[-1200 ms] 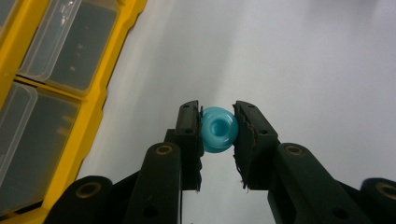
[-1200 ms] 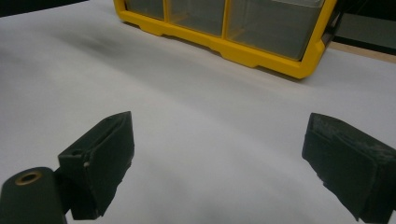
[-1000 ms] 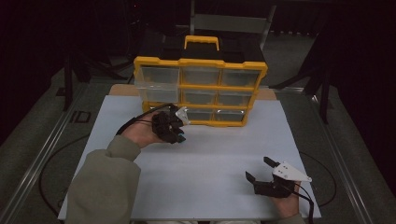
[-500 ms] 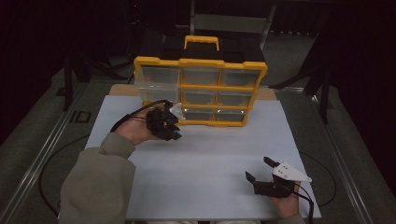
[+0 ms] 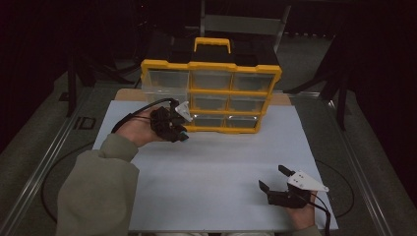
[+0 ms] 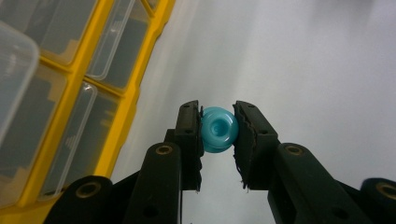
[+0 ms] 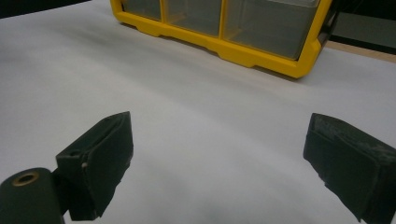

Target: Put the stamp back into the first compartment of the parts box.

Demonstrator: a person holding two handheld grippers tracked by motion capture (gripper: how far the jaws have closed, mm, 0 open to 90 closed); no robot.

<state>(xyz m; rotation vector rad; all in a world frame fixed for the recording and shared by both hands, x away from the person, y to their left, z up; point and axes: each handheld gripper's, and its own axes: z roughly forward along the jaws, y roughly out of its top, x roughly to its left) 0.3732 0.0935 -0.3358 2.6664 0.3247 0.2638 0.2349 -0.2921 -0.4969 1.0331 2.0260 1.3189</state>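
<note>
Carrying a small teal part [image 6: 218, 129], the left gripper [image 5: 172, 129] hangs at the front left corner of the yellow drawer organizer [image 5: 211, 93]. Both pads clamp the round, ridged part from opposite sides, clear of the white table sheet [image 5: 216, 162]. One clear drawer [image 5: 164, 84] at the upper left appears pulled out, though its contents cannot be read. The step in hand is judged to be transport of the part to a compartment. The next move calls for aligning the part over the chosen drawer opening before release. The right gripper [image 5: 276, 182] rests near the front right of the sheet, jaws spread wide and empty, well apart from the organizer.
</note>
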